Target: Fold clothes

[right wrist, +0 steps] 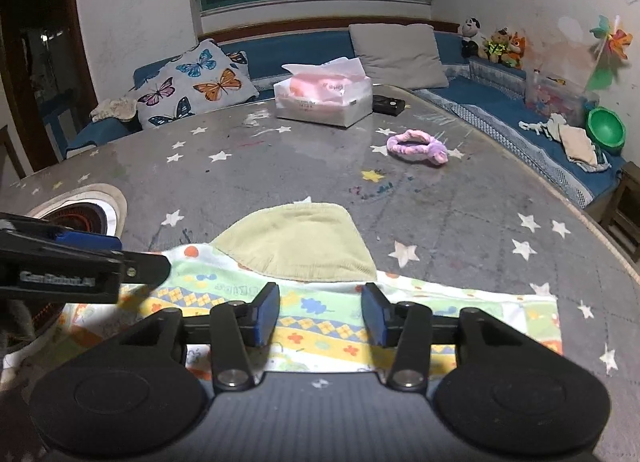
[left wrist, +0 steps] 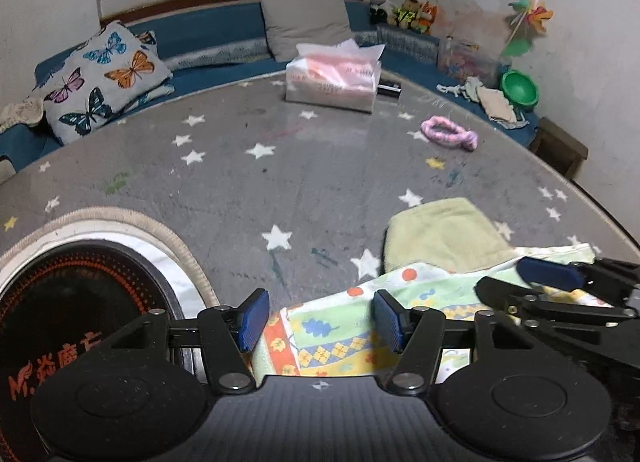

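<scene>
At the far left of the table [left wrist: 320,182], a round hotplate [left wrist: 76,302] sits sunk in its grey, star-printed cover, partly under the left gripper's body. The left gripper [left wrist: 322,316] hangs low over the near left end of the patterned cloth [left wrist: 332,326], its blue pads [left wrist: 254,318] spread wide with nothing between them; whether they touch the fabric cannot be told. The cloth, printed with orange, yellow and green motifs, lies flat along the near edge of the table and runs rightward. On its far edge, about midway, rests a pale green garment [right wrist: 300,242], folded into a rounded shape and overlapping the cloth. The right gripper [right wrist: 322,314] hovers over the middle of the cloth just in front of that garment, its pads [right wrist: 266,314] also spread apart and holding nothing. Farther back stand a tissue box [right wrist: 324,98] with a small black object [right wrist: 388,104] beside it, and to the right a pink-purple headband [right wrist: 418,146] lies alone. A blue bench [right wrist: 500,110] wraps the table's far side, carrying a butterfly pillow [right wrist: 192,84], a grey cushion [right wrist: 396,54], plush toys [right wrist: 496,42] and a green bowl [right wrist: 606,130].
</scene>
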Demonstrator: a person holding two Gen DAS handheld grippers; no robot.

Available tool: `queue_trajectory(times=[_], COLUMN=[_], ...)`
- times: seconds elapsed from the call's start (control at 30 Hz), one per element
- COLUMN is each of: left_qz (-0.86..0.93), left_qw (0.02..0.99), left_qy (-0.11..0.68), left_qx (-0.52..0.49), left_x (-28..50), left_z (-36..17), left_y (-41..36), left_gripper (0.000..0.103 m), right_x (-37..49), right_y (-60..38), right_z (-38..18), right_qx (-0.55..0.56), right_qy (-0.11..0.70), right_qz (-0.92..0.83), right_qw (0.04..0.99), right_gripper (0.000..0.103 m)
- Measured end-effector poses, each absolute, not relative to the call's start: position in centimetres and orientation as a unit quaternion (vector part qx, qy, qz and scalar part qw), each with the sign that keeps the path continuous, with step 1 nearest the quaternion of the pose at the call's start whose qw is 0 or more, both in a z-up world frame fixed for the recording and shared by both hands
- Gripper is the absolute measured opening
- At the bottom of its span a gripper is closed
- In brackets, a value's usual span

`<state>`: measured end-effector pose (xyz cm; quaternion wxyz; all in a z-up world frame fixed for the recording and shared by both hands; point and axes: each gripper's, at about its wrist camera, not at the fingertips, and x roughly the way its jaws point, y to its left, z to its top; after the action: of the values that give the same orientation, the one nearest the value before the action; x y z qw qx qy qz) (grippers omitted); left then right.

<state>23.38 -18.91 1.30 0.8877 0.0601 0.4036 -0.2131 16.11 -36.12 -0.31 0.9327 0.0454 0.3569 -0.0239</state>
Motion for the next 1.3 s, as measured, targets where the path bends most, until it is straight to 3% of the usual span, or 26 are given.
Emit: queue_trajectory(times=[0.23, 0.4, 0.5, 0.77, 1.0, 1.3], left_qz=[-0.213, -0.214, -0.211, -0.203, -0.195, -0.183], left_qw=[0.893, 0.897, 0.899, 0.907, 0.906, 0.905], left_qy=[0.395, 0.386, 0.381, 0.367, 0.375, 0.383], left_qx=[0.048, 0.043, 0.037, 0.028, 0.031, 0.024], left_x=[22.4, 20.6, 19.5, 16.3, 13.6, 10.4], left_z=[2.4, 3.4, 3.9, 4.4, 3.5, 2.2], left_y=[-17.5, -16.1, -14.9, -11.8, -9.9, -7.8], left_gripper=[0.062, 0.073, 0.084, 0.103, 0.103, 0.103], right_x=[14.7, 13.6, 12.3, 8.9, 7.1, 5.3], right_y=[-34.8, -33.2, -32.3, -31.1, -30.8, -30.2], right_z=[1.0, 1.1, 0.9, 1.0, 1.1, 0.6], right_qx=[0.028, 0.011, -0.002, -0.010, 0.014, 0.036], right_qy=[0.342, 0.345, 0.350, 0.347, 0.350, 0.357], right_qz=[-0.009, 0.006, 0.014, 0.001, -0.017, -0.040], right_qw=[0.939, 0.938, 0.937, 0.938, 0.936, 0.932], right_gripper=[0.054, 0.060, 0.062, 0.083, 0.100, 0.103])
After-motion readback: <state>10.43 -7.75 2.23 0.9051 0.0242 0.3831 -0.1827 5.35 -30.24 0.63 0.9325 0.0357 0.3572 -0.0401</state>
